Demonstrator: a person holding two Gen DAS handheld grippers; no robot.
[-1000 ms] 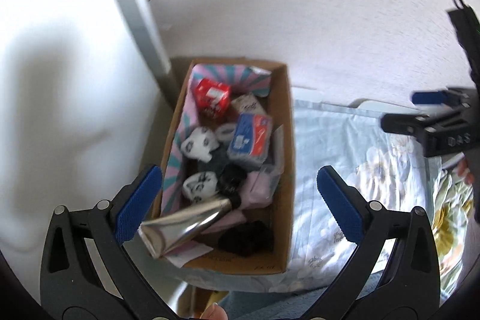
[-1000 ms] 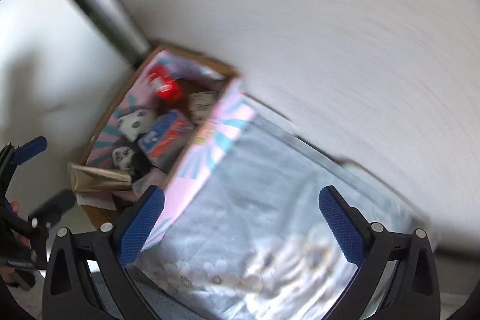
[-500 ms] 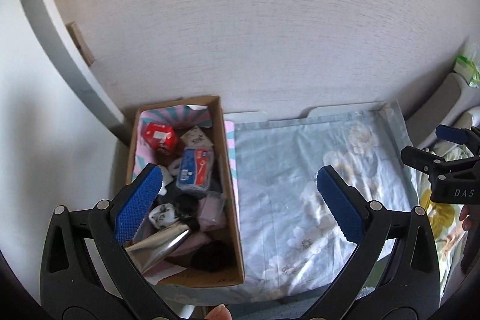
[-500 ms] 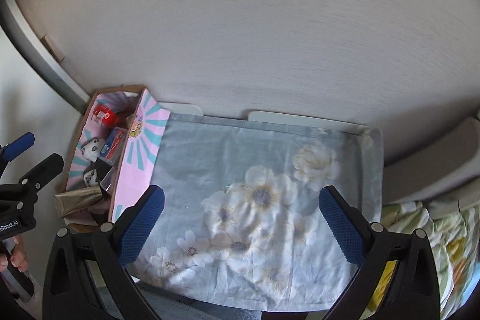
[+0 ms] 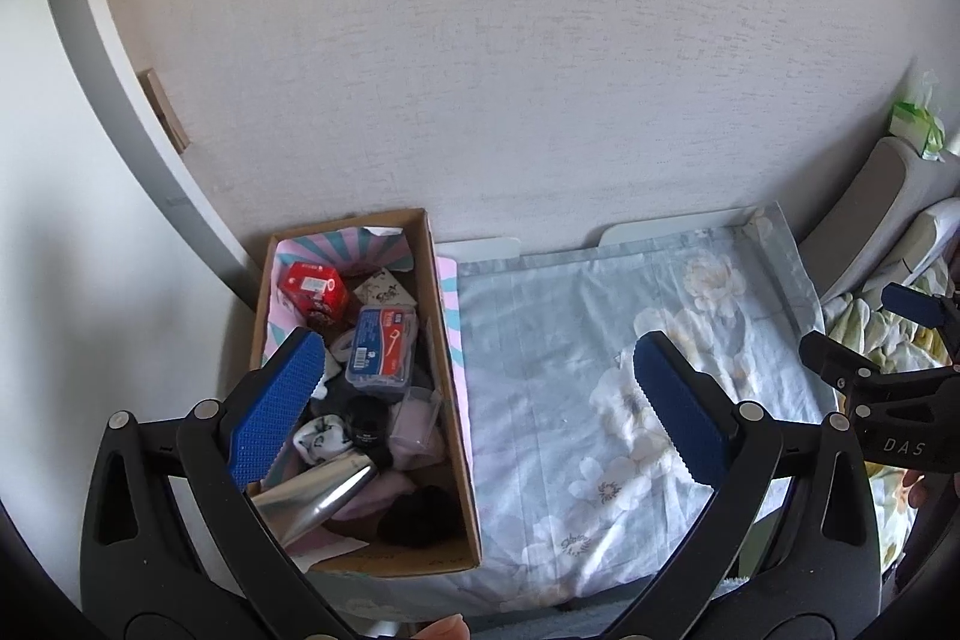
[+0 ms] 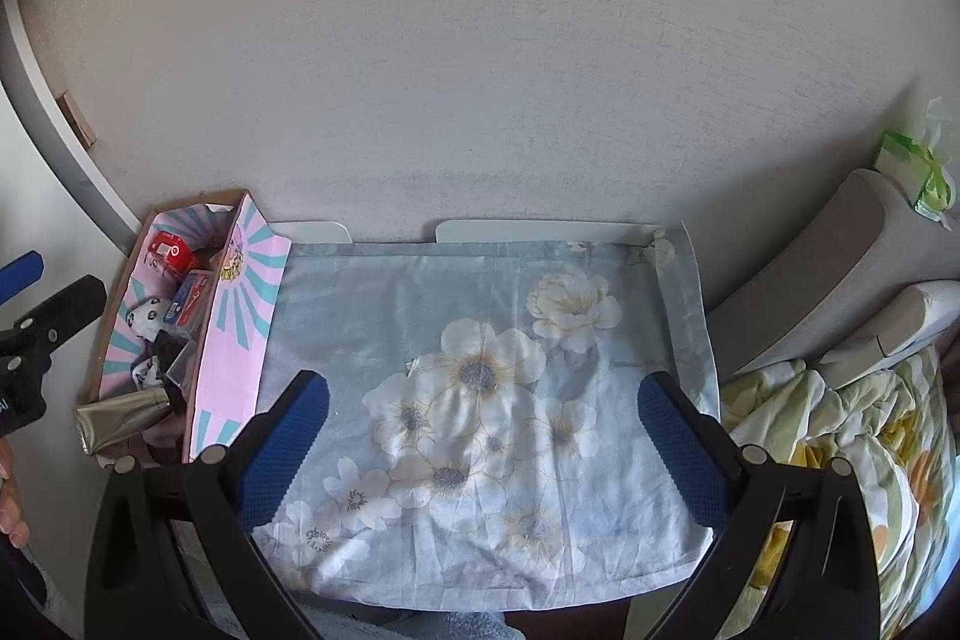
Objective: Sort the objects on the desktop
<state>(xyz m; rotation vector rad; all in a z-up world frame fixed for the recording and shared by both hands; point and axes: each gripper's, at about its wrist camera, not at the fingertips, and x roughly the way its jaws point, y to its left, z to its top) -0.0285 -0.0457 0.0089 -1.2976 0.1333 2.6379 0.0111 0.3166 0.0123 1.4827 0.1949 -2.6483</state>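
both grippers (image 5: 480,400) (image 6: 483,436) pulled back; box (image 5: 447,370) contents left-view only

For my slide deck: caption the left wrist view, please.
Open left gripper above a cardboard box of sorted items beside floral cloth.

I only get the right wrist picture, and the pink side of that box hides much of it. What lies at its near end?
Observer: A black fuzzy bundle sits in the near corner of the cardboard box, beside the silver tube.
Operator: Anything under that tube?
Observer: Yes, a white paper slip pokes out beneath its flat end.
Operator: And the blue thing further back?
Observer: It is a clear case whose blue label pictures a floss pick.
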